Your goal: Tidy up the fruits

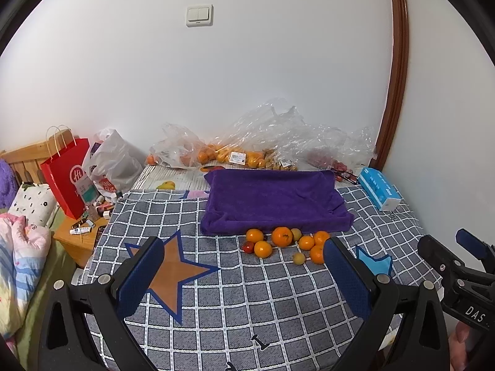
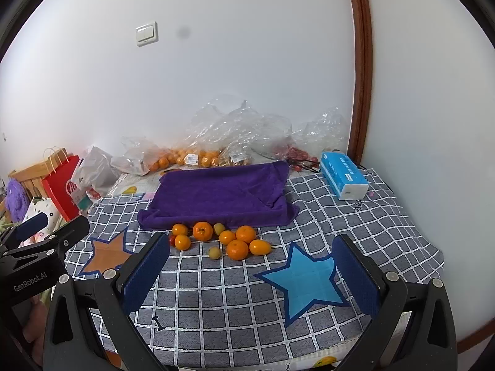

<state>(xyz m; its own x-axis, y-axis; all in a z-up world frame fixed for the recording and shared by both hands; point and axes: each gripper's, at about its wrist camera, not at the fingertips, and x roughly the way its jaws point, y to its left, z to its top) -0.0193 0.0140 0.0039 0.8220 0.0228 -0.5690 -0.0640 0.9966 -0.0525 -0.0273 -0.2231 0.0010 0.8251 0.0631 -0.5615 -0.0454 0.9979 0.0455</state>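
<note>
left gripper [image 1: 244, 275], left wrist view: jaws released and empty, held low and level over the checked cloth [image 1: 216, 303], short of the loose fruits [image 1: 284, 242] lying just before the purple towel [image 1: 272, 201]. right gripper [image 2: 252, 273], right wrist view: likewise released, beside its partner; the approach step seems in hand, and the next move calls for advancing onto one fruit.

A plain white wall [image 1: 247, 71] backs the scene, evenly lit. A cream double light switch [image 1: 199, 15] is mounted high on it. A curved dark-brown wooden door frame [image 1: 397, 61] runs down the right side. At the far left stands a light wooden headboard [image 1: 27, 157], with a low wooden bedside table [image 1: 77, 241] in front of it.
</note>
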